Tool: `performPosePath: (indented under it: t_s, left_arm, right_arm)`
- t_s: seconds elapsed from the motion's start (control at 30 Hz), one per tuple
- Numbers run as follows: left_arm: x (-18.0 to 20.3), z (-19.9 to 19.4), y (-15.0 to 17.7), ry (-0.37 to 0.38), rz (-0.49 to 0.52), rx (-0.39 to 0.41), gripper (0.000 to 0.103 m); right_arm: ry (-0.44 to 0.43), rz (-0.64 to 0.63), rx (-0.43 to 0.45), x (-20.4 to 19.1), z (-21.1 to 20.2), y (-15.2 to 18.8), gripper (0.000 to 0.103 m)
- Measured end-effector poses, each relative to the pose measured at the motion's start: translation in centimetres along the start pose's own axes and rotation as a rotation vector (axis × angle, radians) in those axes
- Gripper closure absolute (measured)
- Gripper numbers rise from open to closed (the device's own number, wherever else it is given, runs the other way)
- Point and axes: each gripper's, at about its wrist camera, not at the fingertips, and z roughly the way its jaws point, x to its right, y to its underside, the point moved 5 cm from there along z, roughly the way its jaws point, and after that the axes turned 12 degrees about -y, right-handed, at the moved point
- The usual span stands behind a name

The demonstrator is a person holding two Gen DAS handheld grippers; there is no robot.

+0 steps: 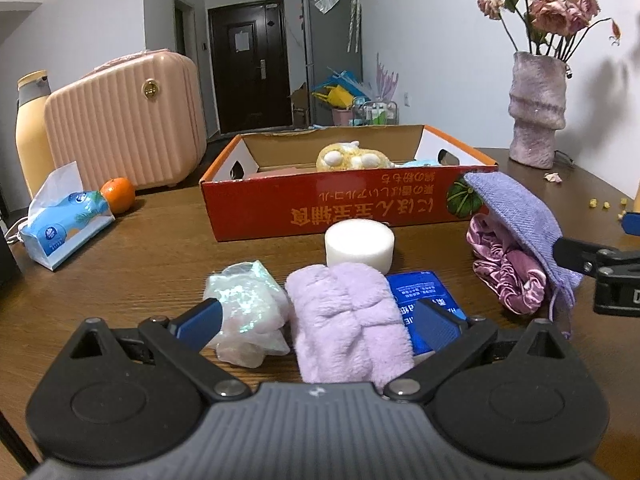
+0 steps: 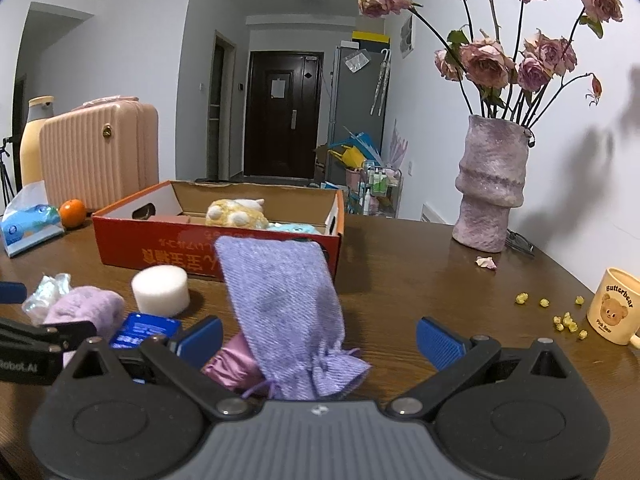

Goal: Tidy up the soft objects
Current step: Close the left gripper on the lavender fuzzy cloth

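Fluffy lilac cloth point(image 1: 352, 320) between spread left hand-held gripper point(image 1: 320, 324) fingers, on table point(image 1: 160, 240)

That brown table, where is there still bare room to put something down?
Bare wood lies between the tissue pack and the white foam puck, in front of the red box, and right of the purple pouch toward the vase. By the mug there are yellow crumbs. It is crowded around the fluffy cloth.

Purple knit pouch point(image 2: 280, 300) draped over pink satin scrunchie point(image 2: 234, 362), leaning on box point(image 2: 160, 254).
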Motion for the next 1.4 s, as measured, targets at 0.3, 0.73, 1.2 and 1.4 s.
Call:
performPosePath:
  t_s: [0.3, 0.73, 1.2, 1.4]
  left_arm:
    - [0.5, 1.3, -0.4, -0.018, -0.008, -0.013, 0.001]
    - [0.1, 2.4, -0.6, 0.002, 0.003, -0.021, 0.025]
    - [0.4, 1.5, -0.8, 0.056, 0.027, 0.01, 0.078]
    - [-0.2, 0.9, -1.3, 0.062, 0.014, 0.038, 0.088]
  right_arm:
    - [0.009, 0.017, -0.005, 1.4, 0.1, 0.2, 0.0]
    - [0.018, 0.025, -0.017, 1.5, 0.3, 0.5, 0.0]
    - [0.018, 0.023, -0.017, 1.5, 0.3, 0.6, 0.0]
    - [0.025, 0.029, -0.02, 1.7, 0.4, 0.5, 0.0]
